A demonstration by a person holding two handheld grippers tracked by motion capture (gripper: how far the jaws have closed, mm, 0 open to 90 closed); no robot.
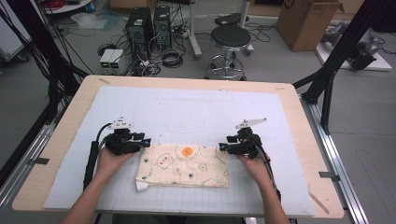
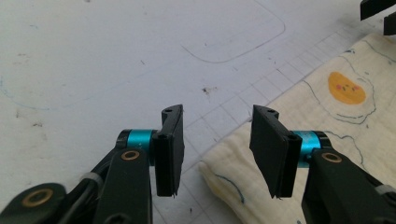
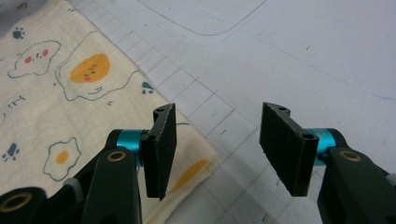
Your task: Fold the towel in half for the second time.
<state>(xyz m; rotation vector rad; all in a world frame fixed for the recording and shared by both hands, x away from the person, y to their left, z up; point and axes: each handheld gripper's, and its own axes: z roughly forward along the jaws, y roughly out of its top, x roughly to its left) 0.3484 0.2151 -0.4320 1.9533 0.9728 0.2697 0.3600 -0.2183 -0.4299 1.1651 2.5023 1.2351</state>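
High view puts the cloth (image 1: 183,165) in the lower middle of the frame, lying flat and folded on the white mat (image 1: 140,107) that covers the desk (image 1: 60,140). It is cream with fried-egg and paw prints, and one orange yolk sits near its upper edge. A white bit pokes out at its lower left corner.

My left hand-held gripper (image 1: 144,141) sits at the cloth's upper left corner, and my right hand-held gripper (image 1: 223,147) at its upper right corner. Both point inward toward each other across the cloth's top edge. My forearms come in from the bottom of the frame.

Left gripper view shows my left hand-held gripper (image 2: 217,149) with its jaws apart and nothing between the pads. The cloth's (image 2: 327,126) folded corner lies just below and beyond the gap, reaching toward the right jaw, and the rest of it runs to the right of the frame. The gridded mat (image 2: 93,70) takes up the left and top. The black tips of my other hand-held gripper (image 2: 380,14) show at the upper right.

Right gripper view shows my right hand-held gripper (image 3: 217,149) likewise open and holding nothing. The cloth (image 3: 60,102) fills the left of the frame, and its corner lies under the left jaw, ending just short of the gap. Bare mat (image 3: 303,60) lies under the right jaw.

A black stool (image 1: 229,39) stands on the floor beyond the desk, at the top of the high view.
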